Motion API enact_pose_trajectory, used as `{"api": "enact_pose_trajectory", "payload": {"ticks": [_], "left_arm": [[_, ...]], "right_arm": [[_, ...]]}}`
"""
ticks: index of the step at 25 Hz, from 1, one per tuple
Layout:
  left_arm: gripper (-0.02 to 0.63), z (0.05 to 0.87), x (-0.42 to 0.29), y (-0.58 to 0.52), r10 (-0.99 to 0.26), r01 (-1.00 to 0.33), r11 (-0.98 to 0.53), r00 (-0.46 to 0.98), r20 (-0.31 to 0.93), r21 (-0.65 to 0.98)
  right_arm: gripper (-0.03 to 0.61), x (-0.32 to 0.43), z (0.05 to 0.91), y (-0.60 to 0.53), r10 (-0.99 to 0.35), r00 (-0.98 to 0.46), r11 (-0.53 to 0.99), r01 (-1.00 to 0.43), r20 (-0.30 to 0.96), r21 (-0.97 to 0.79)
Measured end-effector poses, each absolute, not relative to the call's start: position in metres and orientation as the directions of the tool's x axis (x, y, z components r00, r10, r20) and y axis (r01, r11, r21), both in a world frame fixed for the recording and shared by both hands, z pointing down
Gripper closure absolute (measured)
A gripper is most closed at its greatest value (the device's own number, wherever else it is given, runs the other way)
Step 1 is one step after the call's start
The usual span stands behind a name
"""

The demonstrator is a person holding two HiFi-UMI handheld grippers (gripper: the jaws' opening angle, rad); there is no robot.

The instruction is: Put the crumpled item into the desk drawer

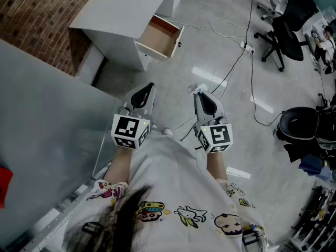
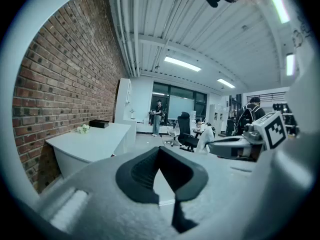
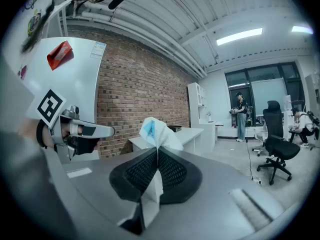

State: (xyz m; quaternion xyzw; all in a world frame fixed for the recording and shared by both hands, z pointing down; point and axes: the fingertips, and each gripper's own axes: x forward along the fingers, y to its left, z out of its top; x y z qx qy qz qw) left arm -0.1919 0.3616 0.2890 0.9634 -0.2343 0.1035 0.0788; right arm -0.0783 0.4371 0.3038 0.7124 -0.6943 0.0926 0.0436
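The crumpled item [image 3: 154,130], white with a blue patch, is pinched in the closed right tongs [image 3: 158,153]; the left tongs [image 2: 160,150] are shut tip to tip on nothing. Both are held side by side before the person's body. Open floor [image 1: 210,56] is left before the bench [image 1: 121,12], whose drawer [image 1: 159,35] is pulled out.
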Motion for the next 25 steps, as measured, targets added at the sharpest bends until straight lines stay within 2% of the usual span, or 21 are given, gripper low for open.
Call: {"api": "enact_pose_trajectory", "payload": {"ticks": [15, 25], "left_arm": [[0.615, 0.293, -0.194, 0.349, -0.491, -0.520, -0.852, 0.835, 0.249, 0.064], [0.615, 0.305, -0.154, 0.259, -0.492, -0.524, -0.848, 0.832, 0.256, 0.073]], "right_arm": [[0.565, -0.045, 0.296, 0.453, -0.984, 0.081, -0.095, -0.992, 0.158, -0.083], [0.565, -0.004, 0.312, 0.368, -0.978, 0.074, -0.095, -0.990, 0.195, -0.103]]}}
